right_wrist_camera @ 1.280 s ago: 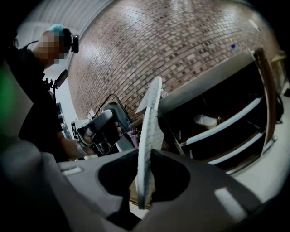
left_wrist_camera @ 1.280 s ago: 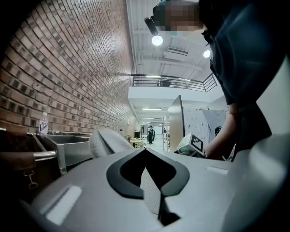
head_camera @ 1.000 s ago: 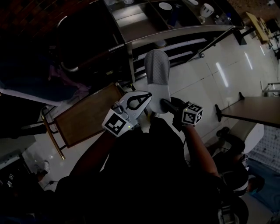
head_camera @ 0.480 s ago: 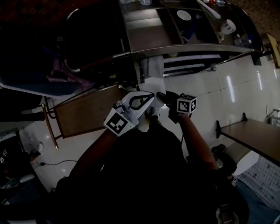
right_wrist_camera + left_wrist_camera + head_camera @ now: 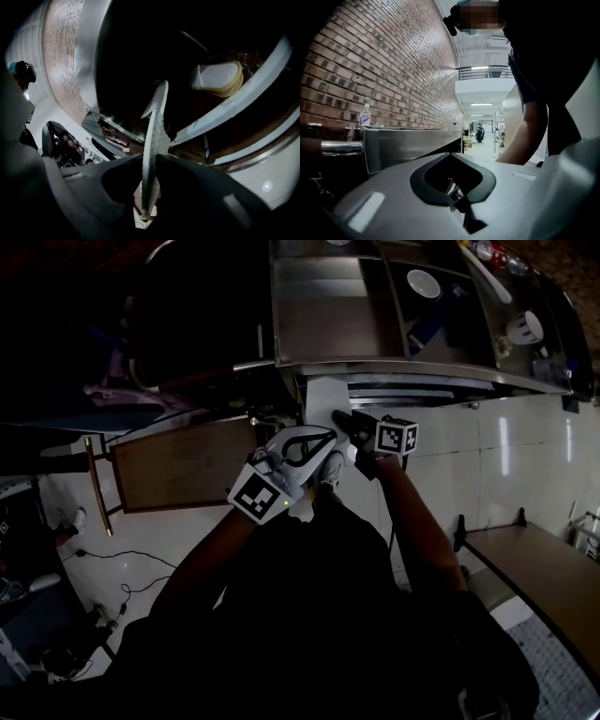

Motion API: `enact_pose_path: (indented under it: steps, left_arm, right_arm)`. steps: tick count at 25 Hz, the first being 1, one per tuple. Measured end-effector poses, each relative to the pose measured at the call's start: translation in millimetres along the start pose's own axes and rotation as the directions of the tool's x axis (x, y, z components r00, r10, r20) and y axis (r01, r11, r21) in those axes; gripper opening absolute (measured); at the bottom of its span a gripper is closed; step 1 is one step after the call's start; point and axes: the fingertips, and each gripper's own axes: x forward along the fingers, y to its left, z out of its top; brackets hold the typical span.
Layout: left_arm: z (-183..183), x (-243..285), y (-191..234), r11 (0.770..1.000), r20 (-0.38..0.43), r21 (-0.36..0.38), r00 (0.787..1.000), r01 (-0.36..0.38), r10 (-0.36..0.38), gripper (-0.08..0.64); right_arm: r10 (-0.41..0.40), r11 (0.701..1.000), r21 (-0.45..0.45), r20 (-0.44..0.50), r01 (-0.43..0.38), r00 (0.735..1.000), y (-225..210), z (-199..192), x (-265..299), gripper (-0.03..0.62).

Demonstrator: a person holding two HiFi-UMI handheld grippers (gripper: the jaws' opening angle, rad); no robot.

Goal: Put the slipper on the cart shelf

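Note:
A white slipper (image 5: 322,397) with a grey textured sole is clamped at its heel in my right gripper (image 5: 345,420), and its toe reaches in under the steel cart's top (image 5: 328,334). In the right gripper view the slipper (image 5: 153,136) stands edge-on between the jaws, pointing into the dark cart shelf (image 5: 234,117). A second slipper (image 5: 216,78) lies on that shelf. My left gripper (image 5: 319,439) hangs just left of the right one, jaws together and empty; in its own view the left gripper (image 5: 453,155) faces along the cart's side.
A white bowl (image 5: 423,282) and cups stand on the cart's top. A brown wooden board in a metal frame (image 5: 178,474) lies on the floor to the left. A table (image 5: 534,568) stands at the right. Cables (image 5: 122,592) trail on the floor at lower left.
The slipper and my right gripper have gone forward, and the slipper's toe has passed under the cart's top edge. The left gripper has kept beside it. The view has closed in on the cart.

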Motion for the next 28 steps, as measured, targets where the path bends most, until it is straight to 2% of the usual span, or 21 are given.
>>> enact_pose_path:
  steps: [6, 13, 22, 26, 28]
  left_arm:
    - [-5.5, 15.6, 9.9, 0.999, -0.01, -0.02, 0.999, -0.039, 0.039, 0.003]
    - [-13.9, 16.2, 16.2, 0.995, -0.033, -0.058, 0.996, -0.079, 0.077, 0.003]
    - [-22.7, 16.5, 16.1, 0.995, -0.043, -0.053, 0.996, -0.084, 0.082, 0.003]
    - [-28.0, 14.8, 15.2, 0.994, -0.055, -0.06, 0.995, -0.088, 0.085, 0.003]
    - [-29.5, 13.7, 14.9, 0.994, -0.058, -0.059, 0.995, -0.089, 0.086, 0.003]
  right_arm:
    - [-0.048, 0.998, -0.031, 0.056, 0.05, 0.997, -33.6, 30.5, 18.3, 0.068]
    - [-0.049, 0.993, -0.1, 0.059, 0.055, 0.997, -46.3, 59.3, 38.8, 0.068]
    - [-0.058, 0.983, -0.16, 0.204, 0.092, 0.977, -52.4, 95.5, 48.7, 0.067]
    - [-0.09, 0.966, -0.213, 0.24, 0.143, 0.967, -55.3, 103.4, 51.9, 0.069]
    - [-0.12, 0.944, -0.271, 0.249, 0.189, 0.961, -52.9, 106.2, 52.7, 0.073]
